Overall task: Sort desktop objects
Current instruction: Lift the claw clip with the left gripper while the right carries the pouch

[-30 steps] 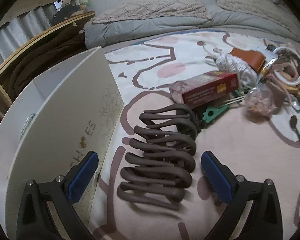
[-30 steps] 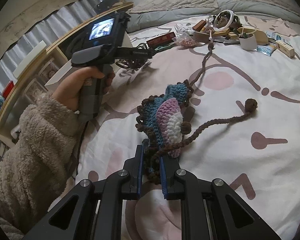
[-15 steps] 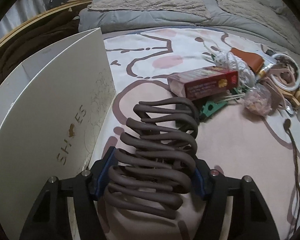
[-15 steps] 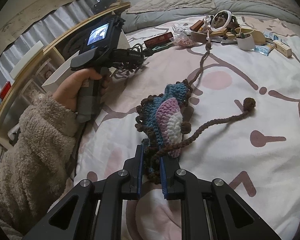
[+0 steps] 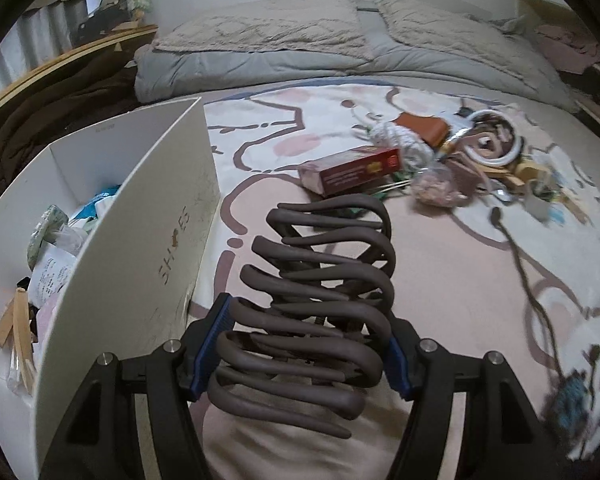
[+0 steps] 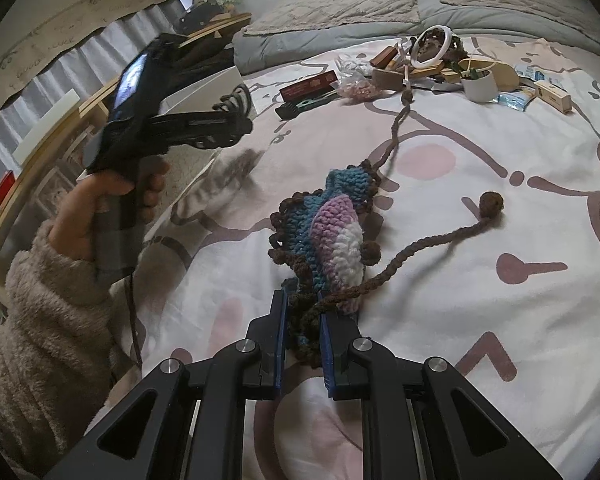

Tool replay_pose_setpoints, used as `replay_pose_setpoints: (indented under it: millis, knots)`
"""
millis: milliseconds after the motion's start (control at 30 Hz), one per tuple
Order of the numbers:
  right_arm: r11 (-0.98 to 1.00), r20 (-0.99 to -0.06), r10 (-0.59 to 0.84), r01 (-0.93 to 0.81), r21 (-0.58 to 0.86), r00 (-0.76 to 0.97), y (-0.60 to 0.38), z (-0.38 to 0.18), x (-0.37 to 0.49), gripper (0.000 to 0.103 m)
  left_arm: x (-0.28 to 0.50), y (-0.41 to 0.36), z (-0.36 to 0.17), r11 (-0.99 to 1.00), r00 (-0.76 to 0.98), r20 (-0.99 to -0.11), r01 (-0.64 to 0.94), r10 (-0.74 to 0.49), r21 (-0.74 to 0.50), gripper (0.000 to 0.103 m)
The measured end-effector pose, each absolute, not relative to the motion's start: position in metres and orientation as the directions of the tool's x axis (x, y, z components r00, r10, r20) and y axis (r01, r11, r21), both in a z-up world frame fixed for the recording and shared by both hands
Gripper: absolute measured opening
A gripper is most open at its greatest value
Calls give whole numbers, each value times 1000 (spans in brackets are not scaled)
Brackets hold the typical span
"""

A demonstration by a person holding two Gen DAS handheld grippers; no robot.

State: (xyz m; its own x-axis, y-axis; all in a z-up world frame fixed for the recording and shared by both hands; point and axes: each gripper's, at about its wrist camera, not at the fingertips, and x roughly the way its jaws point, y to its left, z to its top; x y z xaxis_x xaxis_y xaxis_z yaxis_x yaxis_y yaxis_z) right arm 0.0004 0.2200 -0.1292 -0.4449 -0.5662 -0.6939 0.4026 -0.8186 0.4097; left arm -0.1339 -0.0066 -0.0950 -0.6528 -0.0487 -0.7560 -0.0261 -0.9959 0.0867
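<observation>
Pink-and-white patterned bedspread (image 6: 480, 184) covers the bed; white shoe box (image 5: 148, 248) stands at its left edge with odds and ends inside. Left hand-held gripper (image 5: 300, 348) pinches a brown wavy wire rack (image 5: 320, 292), raised beside the box. Right hand-held gripper (image 6: 303, 340) is pressed together on a crocheted pouch (image 6: 332, 232) lying on the bedspread. Clutter pile, including a red carton (image 5: 356, 170), sits farther back.
</observation>
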Motion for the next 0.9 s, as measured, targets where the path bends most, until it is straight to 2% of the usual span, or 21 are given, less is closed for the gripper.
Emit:
replay_pose_setpoints:
  millis: [100, 400, 667, 900]
  knots:
    - [-819, -691, -567, 400, 411, -449, 220, -130, 0, 16, -122, -2, -84, -994, -661, -750, -74, -15, 85, 67]
    - [-824, -685, -561, 388, 413, -464, 219, -131, 1, 16, -86, 13, -73, -951, -629, -777, -242, 4, 191, 67]
    - [-840, -692, -539, 371, 396, -480, 218, -126, 3, 16, -59, 22, -56, -905, -588, -807, -373, 61, 204, 67]
    - [-832, -660, -553, 378, 407, -509, 221, -97, 5, 16, -29, 28, -63, -858, -514, -850, -483, 115, 176, 67]
